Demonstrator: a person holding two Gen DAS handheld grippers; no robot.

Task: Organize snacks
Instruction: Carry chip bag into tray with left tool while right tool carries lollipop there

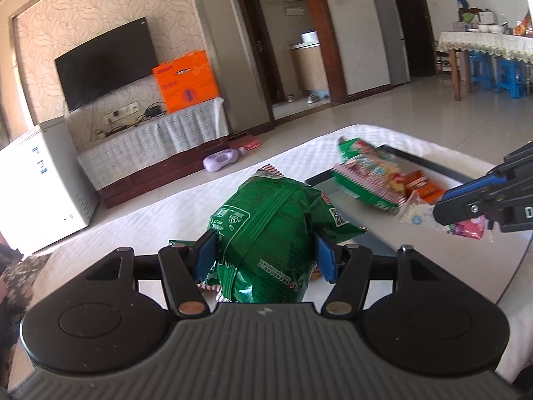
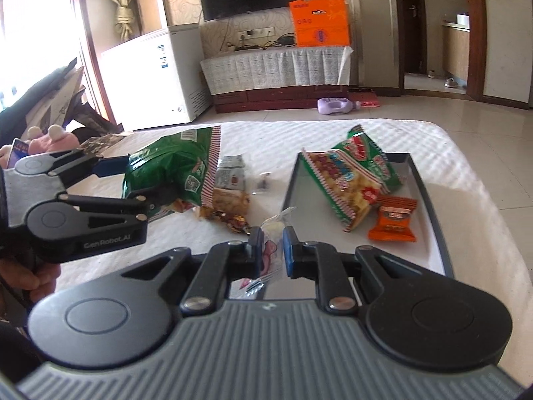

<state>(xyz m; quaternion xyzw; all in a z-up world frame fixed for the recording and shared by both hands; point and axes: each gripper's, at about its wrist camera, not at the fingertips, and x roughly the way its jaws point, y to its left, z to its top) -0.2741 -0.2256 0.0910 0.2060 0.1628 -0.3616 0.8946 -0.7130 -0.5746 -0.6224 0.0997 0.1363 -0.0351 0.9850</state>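
Both hands are loaded. The left gripper point(image 1: 265, 256) is clenched on a puffy green snack bag point(image 1: 276, 223), its blue pads point(image 1: 324, 256) pressing in on the bag's two flanks, and it holds the bag up above the white-covered table point(image 2: 383, 133), towards the table's left side. The right gripper point(image 2: 270, 245) is squeezed tight on a small clear sachet with pink print point(image 2: 268, 250), which hangs just short of the near left corner of the dark tray point(image 2: 429, 213).

The tray sits towards the table's right edge and already carries a green-and-red cracker bag point(image 2: 353, 180) and an orange wrapped biscuit point(image 2: 394, 221) near its right rim. Loose sweets point(image 2: 230, 213) and a couple of small packets point(image 2: 230, 175) lie on the cloth between the green bag and the tray.

As I read it, the step in hand is carrying both pieces over to the tray. To do it well, I would let the sachet go first into the bare near-left part of the tray, and set it low so that something so light doesn't flutter off the rim. The big bag wants the open strip along the left rim (it is full of air, so a harder squeeze could burst it or crush what's inside). Bring it in after the right gripper is clear, since the two tools are close together here and could knock each other.
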